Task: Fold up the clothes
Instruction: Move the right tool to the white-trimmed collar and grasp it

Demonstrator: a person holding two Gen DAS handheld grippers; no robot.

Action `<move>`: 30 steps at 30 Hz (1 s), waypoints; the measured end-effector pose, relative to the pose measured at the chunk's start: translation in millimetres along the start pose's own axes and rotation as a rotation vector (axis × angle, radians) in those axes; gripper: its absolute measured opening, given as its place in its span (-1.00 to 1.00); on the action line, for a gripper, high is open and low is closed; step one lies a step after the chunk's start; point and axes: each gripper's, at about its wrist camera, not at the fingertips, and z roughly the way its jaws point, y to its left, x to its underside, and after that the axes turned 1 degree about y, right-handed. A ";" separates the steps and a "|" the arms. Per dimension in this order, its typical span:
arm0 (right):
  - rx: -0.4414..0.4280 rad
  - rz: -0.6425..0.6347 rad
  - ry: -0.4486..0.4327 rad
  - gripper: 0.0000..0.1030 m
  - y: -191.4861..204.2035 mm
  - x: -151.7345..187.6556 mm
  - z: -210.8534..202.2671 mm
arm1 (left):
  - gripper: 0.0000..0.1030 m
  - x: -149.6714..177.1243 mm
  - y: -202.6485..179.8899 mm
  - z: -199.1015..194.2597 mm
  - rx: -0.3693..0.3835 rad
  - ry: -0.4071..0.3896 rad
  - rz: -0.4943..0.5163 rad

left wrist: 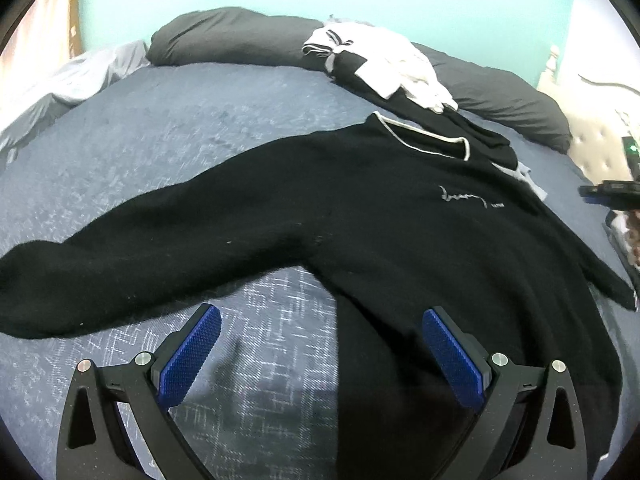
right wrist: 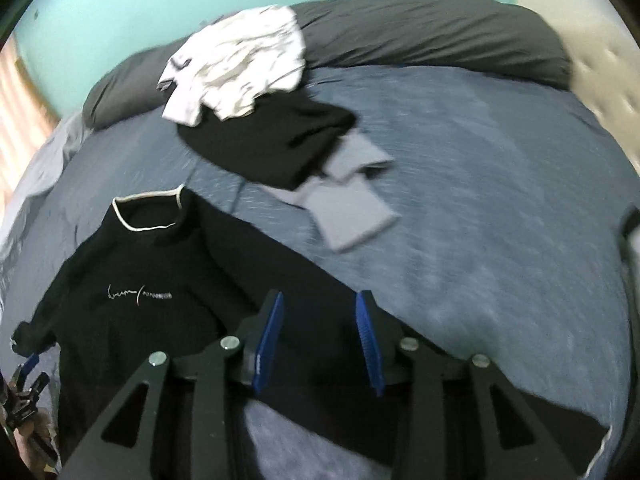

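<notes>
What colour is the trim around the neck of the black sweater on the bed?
White or cream, a thin band edging the collar of the black sweater; clearest in the right wrist view.

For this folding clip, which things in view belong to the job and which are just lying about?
Part of the job:
- black sweater, spread flat
- white garment and black garment, heaped unfolded
- left gripper and right gripper, both open

Just lying about:
- dark pillows
- blue bedcover
- grey folded cloth
</notes>
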 end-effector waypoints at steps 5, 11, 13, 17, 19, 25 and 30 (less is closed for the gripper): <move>-0.017 -0.057 0.058 -0.25 29.6 -25.9 42.9 | 0.99 -1.7 10.2 6.5 -0.007 0.004 -0.015; 0.001 -0.118 0.116 -0.24 52.5 -43.7 82.6 | 0.99 0.2 11.1 12.8 -0.003 0.017 -0.008; 0.007 -0.137 0.130 -0.24 59.8 -47.2 93.2 | 0.99 0.1 10.7 12.9 -0.001 0.015 -0.005; 0.011 -0.179 0.163 -0.24 72.1 -48.1 113.7 | 0.99 0.2 10.9 15.3 -0.002 0.019 -0.002; 0.008 -0.192 0.178 -0.29 74.6 -46.7 121.1 | 0.99 0.3 11.3 18.4 0.000 0.026 -0.006; 0.010 -0.210 0.143 -0.84 73.1 -50.6 119.3 | 0.99 -0.3 9.0 21.1 0.000 0.023 -0.004; 0.067 -0.195 0.081 -0.87 63.0 -62.6 108.8 | 0.99 -0.3 7.2 24.3 -0.004 0.027 0.001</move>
